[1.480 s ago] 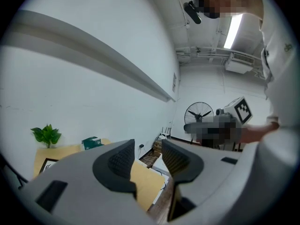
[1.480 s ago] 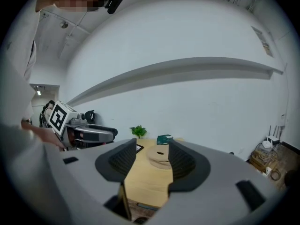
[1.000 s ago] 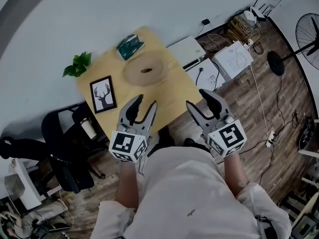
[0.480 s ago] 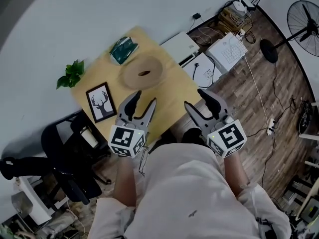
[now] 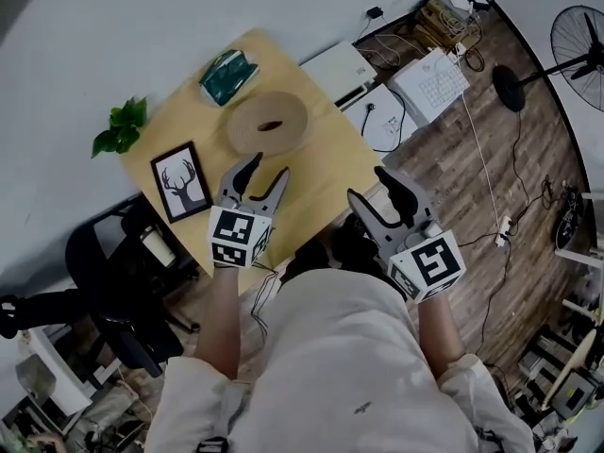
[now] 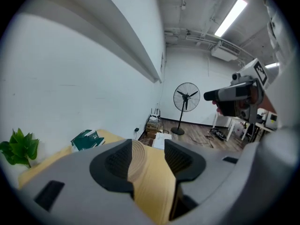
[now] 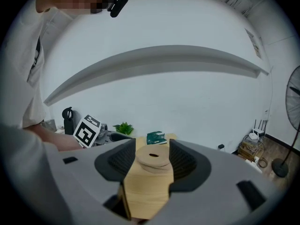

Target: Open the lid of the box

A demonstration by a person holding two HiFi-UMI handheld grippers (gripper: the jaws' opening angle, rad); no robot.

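The round wooden box [image 5: 267, 124] with a hole in the middle of its lid stands on the light wooden table [image 5: 321, 182]. My left gripper [image 5: 265, 173] hangs over the table just short of the box, open and holding nothing. In the left gripper view the box [image 6: 137, 154] shows between the fingers [image 6: 112, 165], well beyond them. My right gripper [image 5: 370, 187] is open at the table's near right edge. In the right gripper view the box [image 7: 153, 158] lies straight ahead on the tabletop, with the gripper [image 7: 152, 162] apart from it.
A green packet [image 5: 226, 74], a potted plant [image 5: 118, 128] and a framed deer picture [image 5: 179, 181] share the table. A black chair [image 5: 123, 281] stands to the left. White boxes and cables [image 5: 415, 83] and a standing fan [image 5: 580, 41] are on the wooden floor to the right.
My left gripper has reached forward over the table toward the round box. The right gripper has stayed at the table's near edge, and the view has shifted a little.
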